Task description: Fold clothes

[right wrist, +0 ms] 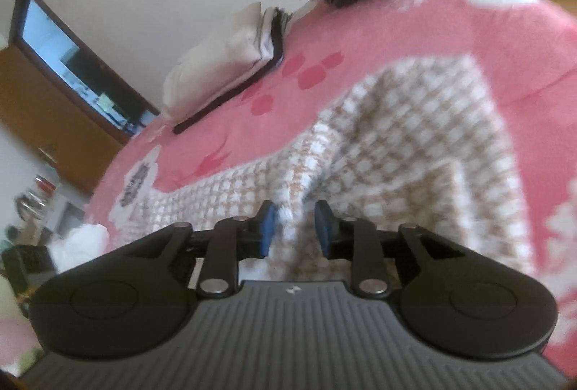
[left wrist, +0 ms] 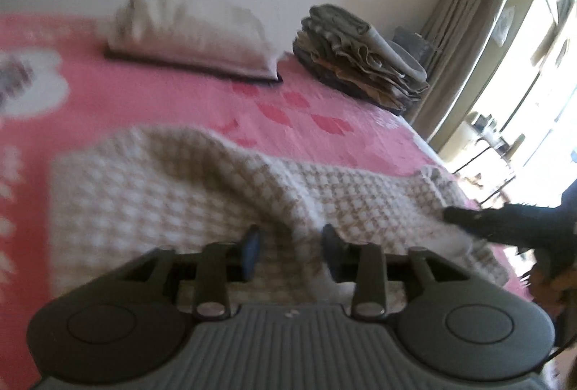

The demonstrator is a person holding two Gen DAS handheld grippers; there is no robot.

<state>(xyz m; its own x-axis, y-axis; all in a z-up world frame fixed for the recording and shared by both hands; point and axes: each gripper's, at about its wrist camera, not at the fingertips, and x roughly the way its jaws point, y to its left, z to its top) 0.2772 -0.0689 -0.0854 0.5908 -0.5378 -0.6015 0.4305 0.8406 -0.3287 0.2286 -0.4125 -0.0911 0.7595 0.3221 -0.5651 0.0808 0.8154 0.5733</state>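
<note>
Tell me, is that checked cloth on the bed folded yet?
Not neatly. The checked cloth lies rumpled on the pink bedspread, a raised ridge running to the right gripper.

We see the left claw [left wrist: 290, 251] with a ridge of checked beige cloth [left wrist: 187, 181] between its blue pads [left wrist: 250, 247]. The cloth lies rumpled on the pink bed [left wrist: 151, 94]. At the bed's far edge sit a pale pillow [left wrist: 194, 33] and a stack of folded clothes [left wrist: 364, 54].
</note>
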